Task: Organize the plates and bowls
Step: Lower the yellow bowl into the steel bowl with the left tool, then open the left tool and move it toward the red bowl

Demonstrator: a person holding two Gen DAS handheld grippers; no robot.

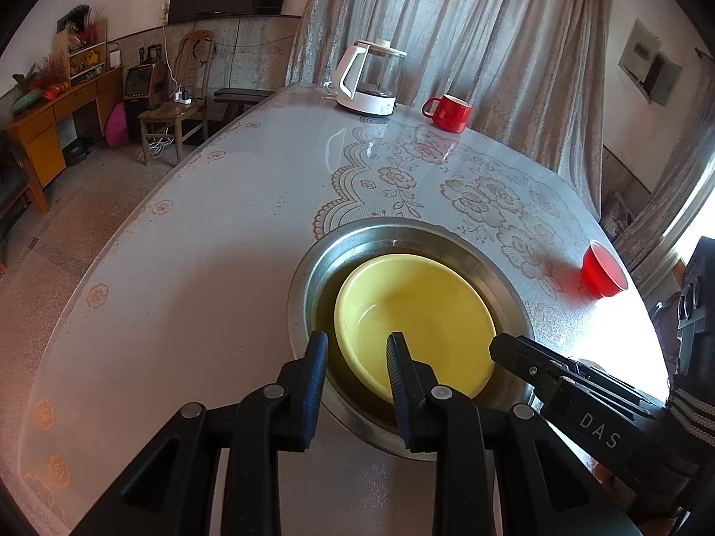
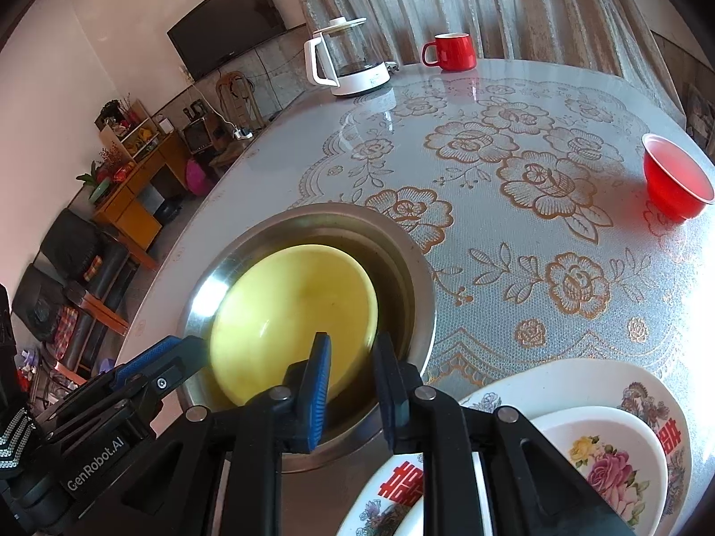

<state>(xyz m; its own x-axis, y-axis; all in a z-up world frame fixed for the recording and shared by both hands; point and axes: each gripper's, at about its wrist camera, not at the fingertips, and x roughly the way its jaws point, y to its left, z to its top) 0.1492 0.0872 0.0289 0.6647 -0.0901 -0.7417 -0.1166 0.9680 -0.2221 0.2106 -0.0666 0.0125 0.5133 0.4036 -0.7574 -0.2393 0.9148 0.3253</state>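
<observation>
A yellow bowl sits inside a steel basin on the round table; both also show in the right wrist view, the bowl in the basin. My left gripper is open, its jaws straddling the bowl's near-left rim. My right gripper is open, its jaws straddling the bowl's near-right rim. The right gripper also shows in the left wrist view. A small red bowl stands at the right. A floral white bowl rests on a patterned plate near me.
A white kettle and a red mug stand at the table's far edge. The table has a lace-pattern cover. Its left edge drops to the floor, with chairs and a cabinet beyond. Curtains hang behind.
</observation>
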